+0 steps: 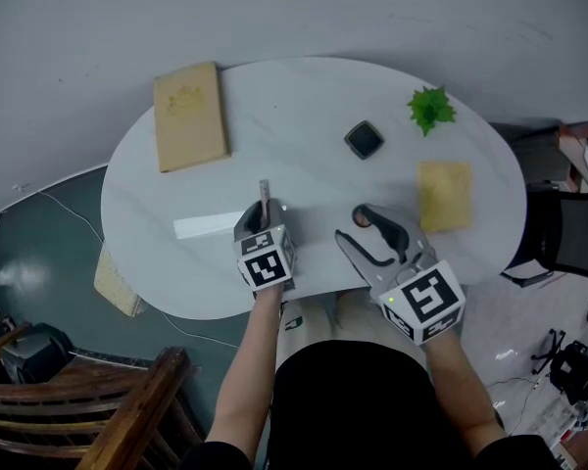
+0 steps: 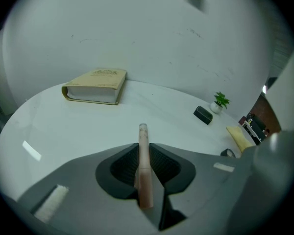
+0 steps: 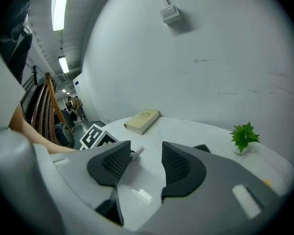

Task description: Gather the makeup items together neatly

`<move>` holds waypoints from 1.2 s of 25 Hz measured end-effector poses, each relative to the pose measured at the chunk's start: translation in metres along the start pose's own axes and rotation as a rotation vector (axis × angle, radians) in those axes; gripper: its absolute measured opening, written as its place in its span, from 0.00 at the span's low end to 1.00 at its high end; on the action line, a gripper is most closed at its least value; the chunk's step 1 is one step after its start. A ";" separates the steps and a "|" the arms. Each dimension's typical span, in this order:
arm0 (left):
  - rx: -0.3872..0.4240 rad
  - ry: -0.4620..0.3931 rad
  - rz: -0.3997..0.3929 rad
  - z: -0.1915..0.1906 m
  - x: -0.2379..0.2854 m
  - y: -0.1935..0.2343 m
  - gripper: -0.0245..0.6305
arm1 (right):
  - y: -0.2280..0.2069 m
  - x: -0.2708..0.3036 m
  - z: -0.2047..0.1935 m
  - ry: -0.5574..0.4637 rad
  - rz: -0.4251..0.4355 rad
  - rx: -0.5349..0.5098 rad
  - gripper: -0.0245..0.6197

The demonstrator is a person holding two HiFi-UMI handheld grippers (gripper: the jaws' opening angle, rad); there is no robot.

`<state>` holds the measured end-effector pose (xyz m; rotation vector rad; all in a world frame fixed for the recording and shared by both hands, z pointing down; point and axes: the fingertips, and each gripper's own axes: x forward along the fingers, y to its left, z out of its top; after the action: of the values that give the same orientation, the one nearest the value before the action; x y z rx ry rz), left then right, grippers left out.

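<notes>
At the near edge of the white oval tabletop (image 1: 294, 106), the left tongs (image 1: 263, 213) are clamped on a slender pinkish makeup tube (image 2: 143, 133). Both pads press on the tube's sides. It runs lengthwise between the jaws, and its far end projects past their tips over the tabletop surface. Whether the tube touches the tabletop cannot be determined.

Just to the right, the right tongs (image 3: 144, 155) stand with jaws apart and nothing between them; only bare tabletop shows in the gap. They sit just beside the left tongs, near the same edge.

A small black square case (image 1: 364, 139) lies flat towards the far right of the tabletop, well apart from both tongs. A small green plant (image 1: 430, 109) stands beyond it, near the far right rim. A yellow pad (image 1: 444, 195) lies flat at the right side, near the right tongs. A tan book (image 1: 189, 116) lies closed and flat at the far left, well apart from the tube and the case.
</notes>
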<state>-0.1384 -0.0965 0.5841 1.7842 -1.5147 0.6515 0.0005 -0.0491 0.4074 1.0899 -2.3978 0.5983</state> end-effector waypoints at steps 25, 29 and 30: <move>0.025 0.000 -0.040 0.001 0.005 -0.007 0.19 | 0.003 -0.003 0.000 -0.003 -0.010 -0.006 0.35; 0.033 0.000 -0.041 0.001 0.004 -0.007 0.19 | 0.003 -0.004 0.000 -0.004 -0.011 -0.006 0.35; 0.034 0.001 -0.041 0.000 0.004 -0.007 0.19 | 0.003 -0.004 0.000 -0.005 -0.011 -0.006 0.35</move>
<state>-0.1309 -0.0992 0.5859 1.8353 -1.4710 0.6617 0.0007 -0.0453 0.4045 1.1025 -2.3944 0.5851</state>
